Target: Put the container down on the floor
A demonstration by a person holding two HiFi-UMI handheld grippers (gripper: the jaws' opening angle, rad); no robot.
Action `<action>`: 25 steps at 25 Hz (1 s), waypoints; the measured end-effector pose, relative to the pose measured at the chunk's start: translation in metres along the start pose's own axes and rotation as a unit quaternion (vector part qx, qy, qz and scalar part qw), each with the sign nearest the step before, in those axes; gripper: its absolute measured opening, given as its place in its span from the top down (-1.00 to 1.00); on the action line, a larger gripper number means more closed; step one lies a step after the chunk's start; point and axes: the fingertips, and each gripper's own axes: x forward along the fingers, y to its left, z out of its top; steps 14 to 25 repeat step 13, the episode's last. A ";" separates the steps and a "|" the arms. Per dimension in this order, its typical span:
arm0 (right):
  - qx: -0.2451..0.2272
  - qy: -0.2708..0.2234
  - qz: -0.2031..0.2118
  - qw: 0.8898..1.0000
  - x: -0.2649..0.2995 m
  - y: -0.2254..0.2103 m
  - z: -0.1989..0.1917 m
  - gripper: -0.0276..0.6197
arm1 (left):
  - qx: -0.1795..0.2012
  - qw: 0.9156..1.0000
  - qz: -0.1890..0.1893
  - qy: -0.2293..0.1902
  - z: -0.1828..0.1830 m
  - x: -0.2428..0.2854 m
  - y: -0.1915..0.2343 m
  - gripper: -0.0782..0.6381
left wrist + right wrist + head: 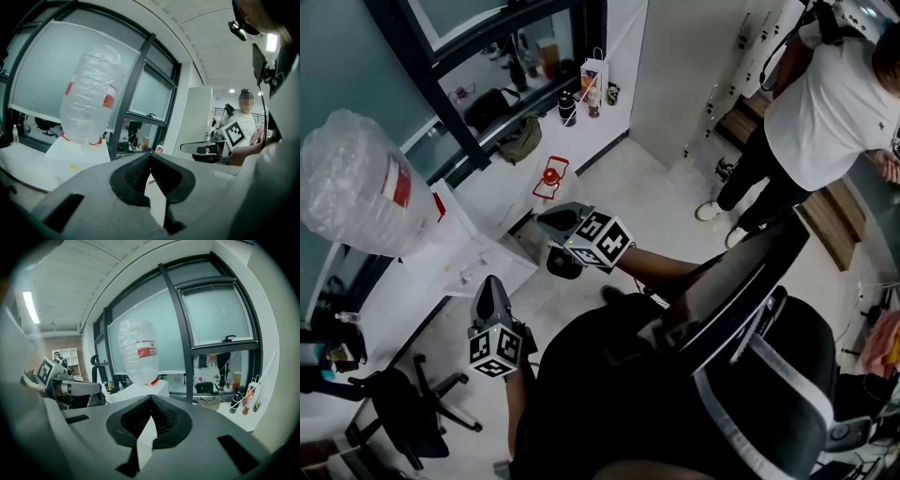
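Observation:
The container is a large clear plastic water jug with a red label, standing neck-down on a white dispenser at the left. It also shows in the left gripper view and the right gripper view, some way ahead of both. My left gripper is lower and to the right of the dispenser, its tips touching and nothing between them. My right gripper hovers right of the dispenser, shut and empty. Neither gripper touches the jug.
A person in a white shirt stands at the upper right. A black office chair back is close below me, and another black chair stands at lower left. The window ledge holds bottles and bags. A small red object lies near it.

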 end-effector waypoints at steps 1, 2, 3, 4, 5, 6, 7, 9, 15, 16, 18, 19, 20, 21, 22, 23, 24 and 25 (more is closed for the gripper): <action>0.000 0.000 0.000 1.000 -0.001 0.000 -0.001 0.89 | 0.000 1.000 -0.001 0.001 -0.001 0.000 -0.002 0.75; 0.000 0.000 0.000 1.000 -0.001 0.000 -0.002 0.89 | 0.000 1.000 -0.002 0.003 -0.002 0.000 -0.003 0.75; 0.000 0.000 0.000 1.000 -0.002 -0.001 -0.002 0.89 | 0.000 1.000 -0.003 0.005 -0.003 0.000 -0.004 0.75; 0.000 0.000 -0.001 1.000 -0.002 -0.002 -0.003 0.89 | -0.001 1.000 -0.004 0.008 -0.004 0.000 -0.006 0.75; 0.002 0.001 -0.002 1.000 -0.002 -0.003 -0.003 0.89 | -0.001 1.000 -0.006 0.011 -0.004 0.000 -0.007 0.75; 0.003 0.000 -0.003 1.000 -0.002 -0.003 -0.003 0.89 | -0.002 1.000 -0.007 0.013 -0.004 0.001 -0.007 0.75; 0.004 0.000 -0.003 1.000 -0.002 -0.004 -0.003 0.89 | -0.001 1.000 -0.007 0.013 -0.004 0.001 -0.007 0.75; 0.003 0.000 -0.004 1.000 -0.002 -0.005 -0.003 0.89 | 0.001 1.000 -0.006 0.011 -0.003 0.002 -0.007 0.75; 0.002 0.002 -0.007 1.000 -0.004 -0.007 -0.004 0.89 | 0.006 1.000 -0.003 0.007 -0.003 0.002 -0.006 0.75; 0.002 0.002 -0.007 1.000 -0.004 -0.007 -0.004 0.89 | 0.006 1.000 -0.003 0.007 -0.003 0.002 -0.006 0.75; 0.002 0.002 -0.007 1.000 -0.004 -0.007 -0.004 0.89 | 0.006 1.000 -0.003 0.007 -0.003 0.002 -0.006 0.75; 0.002 0.002 -0.007 1.000 -0.004 -0.007 -0.004 0.89 | 0.006 1.000 -0.003 0.007 -0.003 0.002 -0.006 0.75; 0.002 0.002 -0.007 1.000 -0.004 -0.007 -0.004 0.89 | 0.006 1.000 -0.003 0.007 -0.003 0.002 -0.006 0.75; 0.002 0.002 -0.007 1.000 -0.004 -0.007 -0.004 0.89 | 0.006 1.000 -0.003 0.007 -0.003 0.002 -0.006 0.75; 0.002 0.002 -0.007 1.000 -0.004 -0.007 -0.004 0.89 | 0.006 1.000 -0.003 0.007 -0.003 0.002 -0.006 0.75; 0.002 0.002 -0.007 1.000 -0.004 -0.007 -0.004 0.89 | 0.006 1.000 -0.003 0.007 -0.003 0.002 -0.006 0.75; 0.002 0.002 -0.007 1.000 -0.004 -0.007 -0.004 0.89 | 0.006 1.000 -0.003 0.007 -0.003 0.002 -0.006 0.75; 0.002 0.002 -0.007 1.000 -0.004 -0.007 -0.004 0.89 | 0.006 1.000 -0.003 0.007 -0.003 0.002 -0.006 0.75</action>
